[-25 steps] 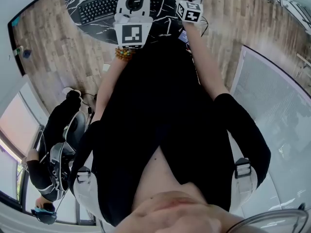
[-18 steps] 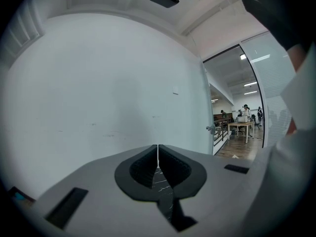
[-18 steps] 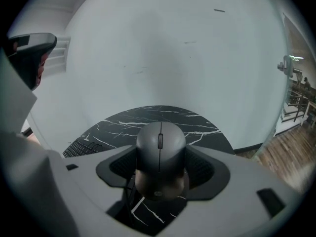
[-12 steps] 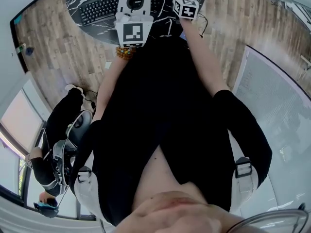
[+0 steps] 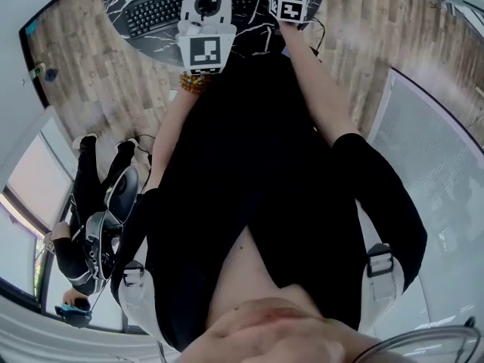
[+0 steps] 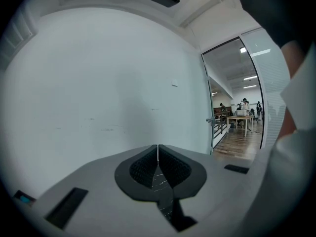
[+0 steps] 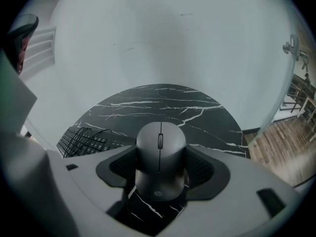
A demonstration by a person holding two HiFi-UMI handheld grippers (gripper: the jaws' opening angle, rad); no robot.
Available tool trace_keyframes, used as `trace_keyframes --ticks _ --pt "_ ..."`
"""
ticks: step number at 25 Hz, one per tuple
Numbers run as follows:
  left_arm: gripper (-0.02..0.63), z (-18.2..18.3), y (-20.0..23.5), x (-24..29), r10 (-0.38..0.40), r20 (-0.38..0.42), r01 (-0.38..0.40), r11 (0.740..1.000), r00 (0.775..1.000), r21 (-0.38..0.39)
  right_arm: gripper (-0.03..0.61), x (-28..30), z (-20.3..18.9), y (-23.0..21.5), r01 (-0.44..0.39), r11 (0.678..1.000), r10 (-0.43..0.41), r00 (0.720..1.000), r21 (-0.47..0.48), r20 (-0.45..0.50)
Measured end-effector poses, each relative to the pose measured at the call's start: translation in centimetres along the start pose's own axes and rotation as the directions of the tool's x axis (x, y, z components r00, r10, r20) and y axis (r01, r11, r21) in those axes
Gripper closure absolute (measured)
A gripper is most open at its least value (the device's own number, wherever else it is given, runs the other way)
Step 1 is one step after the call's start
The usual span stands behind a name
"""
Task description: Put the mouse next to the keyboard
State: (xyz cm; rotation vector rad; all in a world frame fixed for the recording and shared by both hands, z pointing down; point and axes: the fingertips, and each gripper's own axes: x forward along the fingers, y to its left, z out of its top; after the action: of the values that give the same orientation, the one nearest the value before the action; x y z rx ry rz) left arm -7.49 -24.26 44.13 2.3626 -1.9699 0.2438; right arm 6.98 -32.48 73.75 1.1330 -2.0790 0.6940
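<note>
A pale wooden floor (image 5: 91,74) spreads out around the worktop (image 5: 261,42), and a plain white wall (image 7: 148,33) rises behind it. The worktop (image 7: 163,102) is a round slab of black stone with white veins, and it sits at the top of the head view. The person's black-clad torso (image 5: 249,165) fills the middle of that view below the worktop, with both arms reaching up toward it. A second person in dark clothes (image 5: 94,203) stands on the floor well away from the worktop.

A black keyboard (image 5: 155,10) lies on the worktop. In the right gripper view the keyboard (image 7: 84,139) is on the worktop's left part.

The left gripper (image 6: 158,157) is held at the worktop's near edge with its jaws pressed together and nothing between them. A sliver of veined stone shows just below them. A beaded bracelet (image 5: 193,83) is on the wrist behind it.

The right gripper (image 7: 161,168) is over the worktop's right part, with its jaws clamped on the two sides of the mouse (image 7: 160,152). The mouse is grey, with its scroll wheel facing up and its nose pointing across the worktop toward the wall. It is over the bare stone of the worktop, apart from the keyboard. I cannot tell whether its underside touches the worktop.
</note>
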Motion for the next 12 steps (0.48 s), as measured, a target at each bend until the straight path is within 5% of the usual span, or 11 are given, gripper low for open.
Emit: trace_keyframes --ticks 4,12 --pt "0.595 -0.6 0.1 -0.1 0.002 -0.017 -0.002 1.000 1.000 -0.002 0.285 0.6 -1.2 -0.4 0.011 0.998 -0.008 0.999 0.065 -0.047" --pt "0.595 -0.7 -0.2 -0.1 -0.003 -0.022 0.003 1.000 1.000 0.003 0.285 2.4 -2.9 -0.2 -0.008 0.999 0.013 0.991 0.038 -0.131"
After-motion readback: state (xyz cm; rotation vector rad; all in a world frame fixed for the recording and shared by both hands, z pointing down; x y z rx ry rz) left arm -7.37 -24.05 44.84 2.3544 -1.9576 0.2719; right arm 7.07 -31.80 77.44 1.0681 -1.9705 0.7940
